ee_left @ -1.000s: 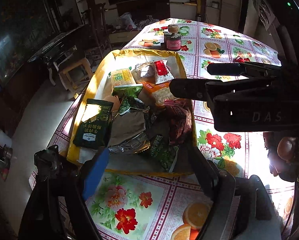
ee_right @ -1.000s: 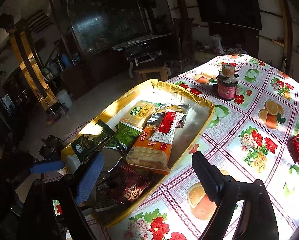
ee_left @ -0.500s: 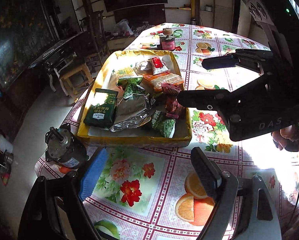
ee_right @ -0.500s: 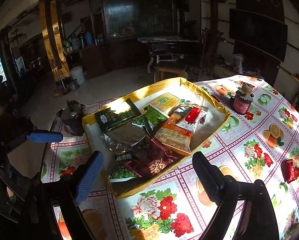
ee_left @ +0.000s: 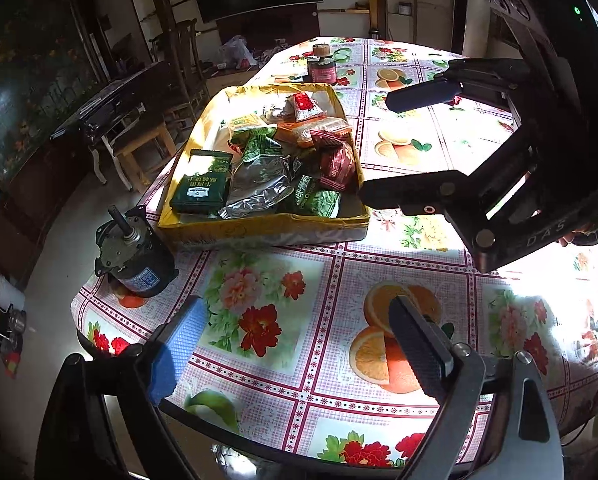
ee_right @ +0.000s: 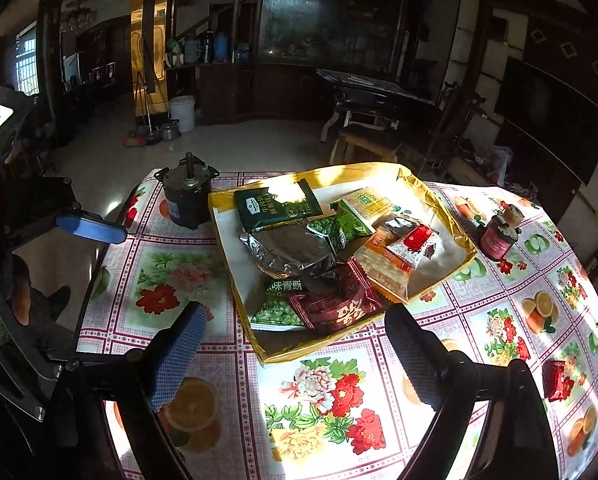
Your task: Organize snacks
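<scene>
A shallow rectangular yellow cardboard tray (ee_right: 267, 354) with a white floor sits on the round table's glossy oilcloth printed with flowers and orange slices (ee_right: 323, 408), and the snack packets are heaped inside it. At the tray's 11 o'clock lies a flat dark green packet with white lettering (ee_right: 277, 204); a crinkled silver foil bag (ee_right: 287, 246) overlaps its lower edge, with a bright green pea packet (ee_right: 277, 310) and a dark red glossy wrapper (ee_right: 335, 304) at the tray's 6 o'clock. An orange-edged clear pack of crackers (ee_right: 383, 268) runs toward 3 o'clock under a small red-and-white sachet (ee_right: 417, 242). Just outside the tray at its 10 o'clock stands a dark cylindrical metal motor with an upright shaft (ee_right: 187, 196); at 2 o'clock, well apart, is a small dark jar with a pink label and cork-coloured lid (ee_right: 499, 236). A lone shiny red wrapper (ee_right: 557, 380) lies on the cloth at 4 o'clock. The right gripper (ee_right: 295, 344) hangs wide open over the tray's near edge, holding nothing; the left gripper (ee_left: 299, 344) is likewise spread wide and empty above bare cloth.
</scene>
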`<state>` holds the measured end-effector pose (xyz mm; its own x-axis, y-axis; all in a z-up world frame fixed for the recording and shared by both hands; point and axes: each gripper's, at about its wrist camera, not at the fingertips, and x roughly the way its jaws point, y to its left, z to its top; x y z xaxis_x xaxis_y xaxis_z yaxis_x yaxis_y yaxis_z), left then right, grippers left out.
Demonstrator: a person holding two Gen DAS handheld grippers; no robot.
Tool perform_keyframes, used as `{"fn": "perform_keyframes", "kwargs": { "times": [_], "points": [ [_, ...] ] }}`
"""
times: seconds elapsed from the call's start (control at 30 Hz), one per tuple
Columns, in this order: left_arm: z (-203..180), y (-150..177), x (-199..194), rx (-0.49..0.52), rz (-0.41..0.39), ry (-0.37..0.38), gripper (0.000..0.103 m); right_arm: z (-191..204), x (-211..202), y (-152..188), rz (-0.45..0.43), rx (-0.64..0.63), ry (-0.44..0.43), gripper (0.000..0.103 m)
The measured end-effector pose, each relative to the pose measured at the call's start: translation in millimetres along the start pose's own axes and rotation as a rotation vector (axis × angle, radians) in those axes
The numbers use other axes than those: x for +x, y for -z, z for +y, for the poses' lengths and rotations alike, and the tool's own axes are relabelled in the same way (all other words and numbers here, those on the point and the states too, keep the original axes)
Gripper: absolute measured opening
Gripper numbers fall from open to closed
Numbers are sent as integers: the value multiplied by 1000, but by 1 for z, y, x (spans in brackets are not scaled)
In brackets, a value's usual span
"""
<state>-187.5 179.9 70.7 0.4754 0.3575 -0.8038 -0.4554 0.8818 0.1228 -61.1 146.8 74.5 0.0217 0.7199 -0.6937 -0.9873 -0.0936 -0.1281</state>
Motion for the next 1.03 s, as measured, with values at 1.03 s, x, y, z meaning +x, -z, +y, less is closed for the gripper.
{"fn": "perform_keyframes", "kwargs": {
  "times": [1.03],
  "points": [
    [7,2,-16,-54,-60,99,93,6,-9,15,-20,33,1,93]
  ]
}}
